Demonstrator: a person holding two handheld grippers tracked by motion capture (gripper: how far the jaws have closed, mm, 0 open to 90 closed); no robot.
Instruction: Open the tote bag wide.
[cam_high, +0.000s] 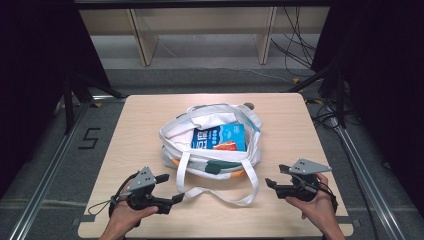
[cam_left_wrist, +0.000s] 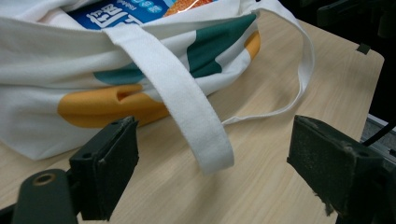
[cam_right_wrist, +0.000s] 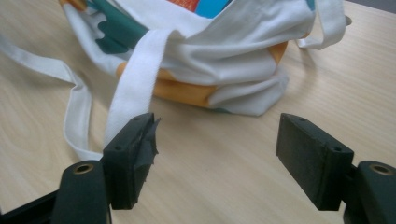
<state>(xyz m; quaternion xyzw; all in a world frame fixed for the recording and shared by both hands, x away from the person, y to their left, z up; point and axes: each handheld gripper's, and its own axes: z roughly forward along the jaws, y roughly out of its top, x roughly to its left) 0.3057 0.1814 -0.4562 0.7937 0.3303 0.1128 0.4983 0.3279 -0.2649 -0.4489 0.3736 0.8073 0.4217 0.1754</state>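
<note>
1. Tote bag (cam_high: 210, 145) is lying on its side in the middle of the worktop (cam_high: 140, 125), mouth facing up toward the camera, with a blue packet (cam_high: 220, 137) sitting inside and poking into view.
2. Left tool (cam_high: 169, 187) is hanging wide open and holding nothing, right beside the long white strap (cam_high: 220, 192) that's looping out over the worktop toward the person. In the left gripper view that strap (cam_left_wrist: 187, 107) is running straight between the jaws, so it looks like the thing being lined up.
3. Right tool (cam_high: 277, 176) is also released and empty, sitting near the bag's right corner, apart from the fabric.
4. What I'd be worrying about: the strap is flat and floppy, so a pinch coming in too low is probably scraping the worktop and just pushing the strap away.
5. Grabbing only one strap and lifting is likely tipping the bag, and that packet could be sliding out of the open mouth.
6. The other handle (cam_right_wrist: 327, 23) is lying at the far side, so a pull may be dragging the whole bag instead of opening it.
</note>
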